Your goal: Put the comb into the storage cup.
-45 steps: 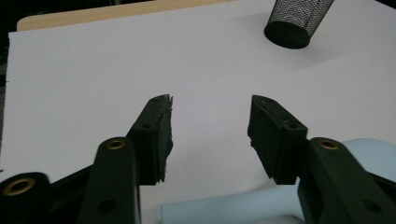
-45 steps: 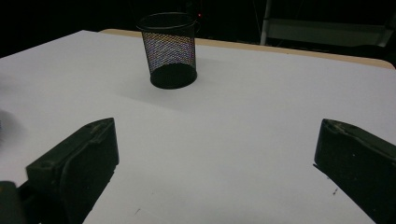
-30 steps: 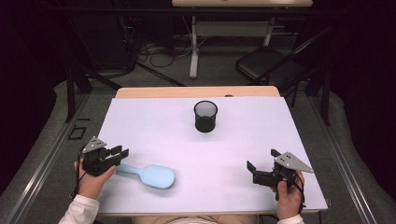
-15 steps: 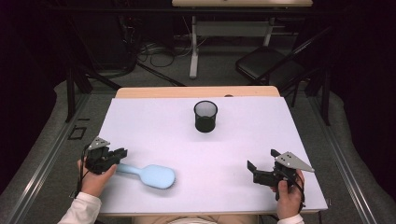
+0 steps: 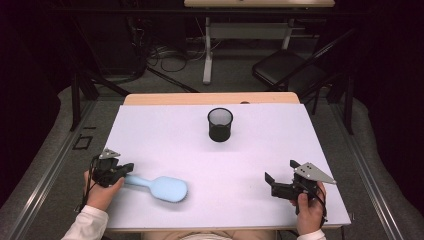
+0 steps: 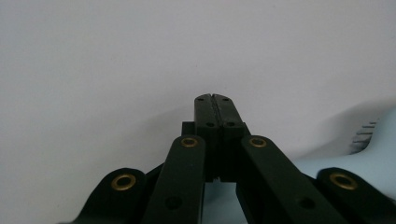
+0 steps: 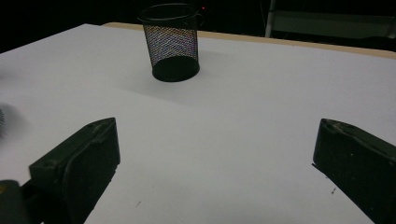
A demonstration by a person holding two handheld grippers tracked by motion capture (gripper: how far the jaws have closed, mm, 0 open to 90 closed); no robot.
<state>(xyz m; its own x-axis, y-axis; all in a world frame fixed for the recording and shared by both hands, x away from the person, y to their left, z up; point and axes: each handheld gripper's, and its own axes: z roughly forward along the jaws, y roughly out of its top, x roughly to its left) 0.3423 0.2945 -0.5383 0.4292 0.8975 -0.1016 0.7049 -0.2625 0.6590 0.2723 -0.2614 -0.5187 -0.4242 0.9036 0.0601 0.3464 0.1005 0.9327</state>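
- The table (image 5: 165,135): white top, wood strip along the far edge. All things of the work are on it.
- The hairbrush (image 5: 165,188): light blue, lying flat near the front edge, on your left half of the table. The head w/ bristles points toward the table's middle and the handle points to your left hand. In the left gripper view the brush (image 6: 373,154) is seen at the lower right, and a bit of its blue handle shows low down, under the jaw links.
- Your left gripper (image 5: 129,169): it sits at the handle end of the brush, touching or just over it; from the high view I cannot tell which. Its jaws have just been closing. In its own view the left gripper (image 6: 215,100) has both pads pressed together w/ only a thin seam, and nothing is seen btw them; the handle is lower, not in the pads.
- Your right gripper (image 5: 280,172): at the front right of the table, well apart from the brush. Jaws stand wide apart, w/ only bare table btw them in the right gripper view (image 7: 215,144).
- The mesh cup (image 5: 220,124): black, upright, at the centre toward the far side, well apart from both grippers. Your right gripper looks toward the cup (image 7: 173,42).
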